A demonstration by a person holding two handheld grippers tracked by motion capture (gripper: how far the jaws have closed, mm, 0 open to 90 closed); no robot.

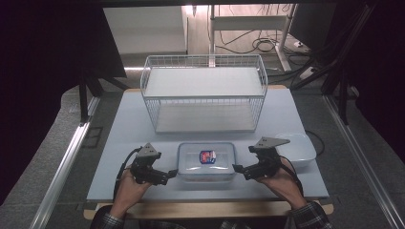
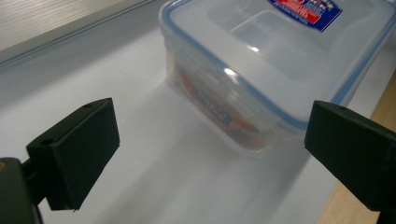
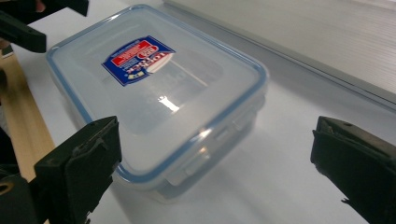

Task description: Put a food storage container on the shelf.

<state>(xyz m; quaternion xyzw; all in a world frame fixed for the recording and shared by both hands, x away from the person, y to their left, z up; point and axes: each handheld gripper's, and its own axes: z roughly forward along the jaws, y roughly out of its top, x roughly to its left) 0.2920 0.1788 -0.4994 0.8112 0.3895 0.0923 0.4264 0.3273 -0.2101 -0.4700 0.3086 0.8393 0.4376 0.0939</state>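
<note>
From the high view, I note the lidded container resting on the pale surface, just in front of the wire basket, with a white dish at its right. The left gripper and right gripper flank its two short ends, close beside them. In the left gripper view, I see the jaws spread wide with nothing between them, the container's corner ahead. In the right gripper view, the jaws likewise stand wide and unloaded, short of the container's latch side.
</note>
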